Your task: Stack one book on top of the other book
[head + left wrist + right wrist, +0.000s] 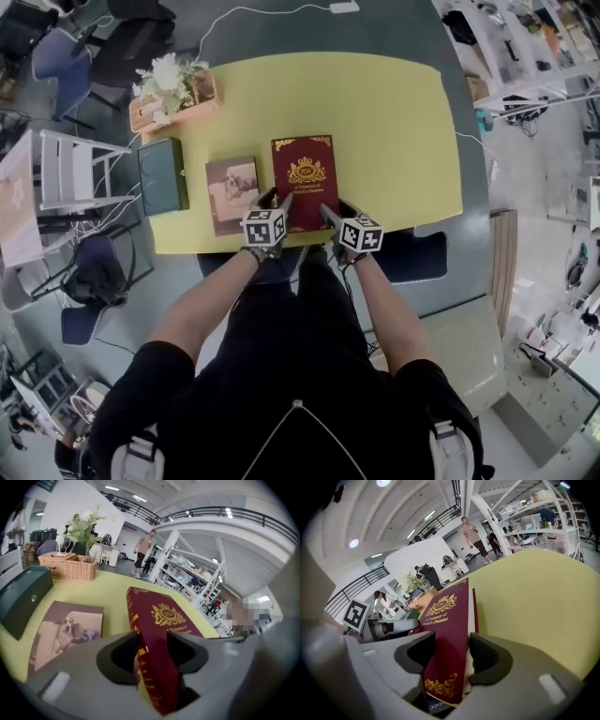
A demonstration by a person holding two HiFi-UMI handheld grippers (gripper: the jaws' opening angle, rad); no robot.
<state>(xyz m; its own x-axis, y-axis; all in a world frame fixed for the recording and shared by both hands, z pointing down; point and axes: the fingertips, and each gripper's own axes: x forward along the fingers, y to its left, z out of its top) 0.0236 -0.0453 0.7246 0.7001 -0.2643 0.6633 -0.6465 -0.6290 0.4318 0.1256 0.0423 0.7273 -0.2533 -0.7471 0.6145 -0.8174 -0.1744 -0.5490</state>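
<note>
Head view showed the red book (304, 178) lying near the front edge of the yellow worktop (394, 112), with the brown dog-cover book (232, 192) just beside it on the left and apart from it. The left hand-held gripper (274, 200) had its jaws closed on the red book's near left corner at the spine. The right hand-held gripper (330, 212) was closed on the near right corner, cover on one pad and page edges on the other. Both sets of jaws stood wide because the book filled the gap. It looked like a thick hardback, stiff enough to keep flat when carried by one edge, but probably heavy, and its smooth cover could slip or sag away from the pads. The two corner grips seemed the right places, and a deeper bite would likely steady it. The dog-cover book appeared thinner and smaller, so the load might overhang it unless centred. The marker cubes covered the jaws from above. No view settled whether the red book's far edge rested on the worktop or had cleared it. The right gripper view did not show the dog-cover book at all.
</note>
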